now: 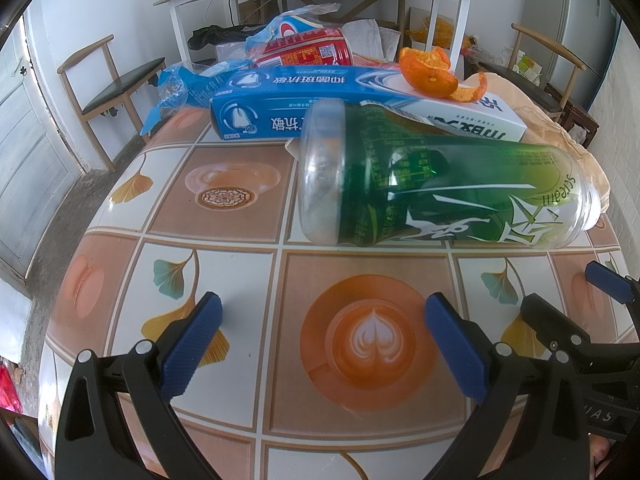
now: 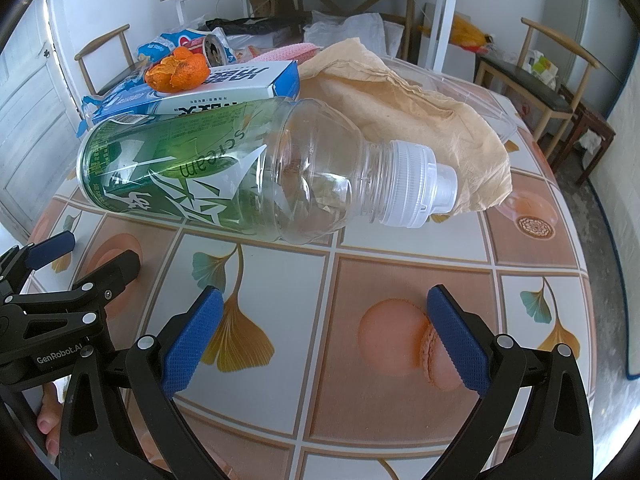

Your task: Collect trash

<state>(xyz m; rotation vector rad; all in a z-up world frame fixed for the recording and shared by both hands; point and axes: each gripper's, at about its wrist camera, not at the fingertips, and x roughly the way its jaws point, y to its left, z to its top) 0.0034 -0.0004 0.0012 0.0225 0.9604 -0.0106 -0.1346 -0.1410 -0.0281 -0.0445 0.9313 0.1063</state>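
table (image 1: 240,264) near edge bare; bottle (image 1: 440,188) beyond.

The table (image 1: 240,256) wore a cloth printed with squares of coffee cups, macarons and ginkgo leaves. On it a green bottle (image 1: 440,184) lay on its side, capped. Just behind lay a blue box (image 1: 280,108), touching the bottle. Brown paper (image 2: 420,92) lay crumpled by the bottle's cap end. A blue wrapper (image 1: 180,88) sprawled at the far edge.
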